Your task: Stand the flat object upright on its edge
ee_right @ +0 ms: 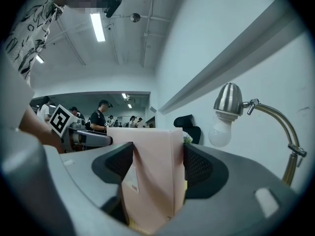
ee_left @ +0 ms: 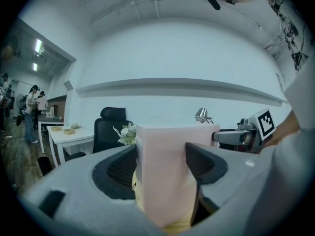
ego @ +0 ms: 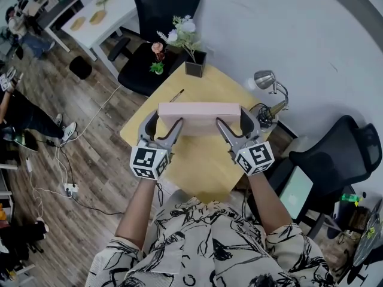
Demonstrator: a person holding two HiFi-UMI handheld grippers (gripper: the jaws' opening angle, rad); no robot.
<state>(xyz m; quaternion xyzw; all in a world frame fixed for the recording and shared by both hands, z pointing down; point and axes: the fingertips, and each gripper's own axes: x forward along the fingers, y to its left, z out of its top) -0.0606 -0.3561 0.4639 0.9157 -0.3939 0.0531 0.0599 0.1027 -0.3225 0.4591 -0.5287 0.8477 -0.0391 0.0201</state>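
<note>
No legible text or labels anywhere.

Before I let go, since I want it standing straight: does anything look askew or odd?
Nothing stands out. The pink box is upright and level on its long edge, with the left gripper and right gripper clamping its ends.

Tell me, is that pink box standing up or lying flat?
Upright on its long edge: the pink box rises tall and narrow between the jaws of the left gripper and right gripper.

bright even light, fisheye-warped dark edges
</note>
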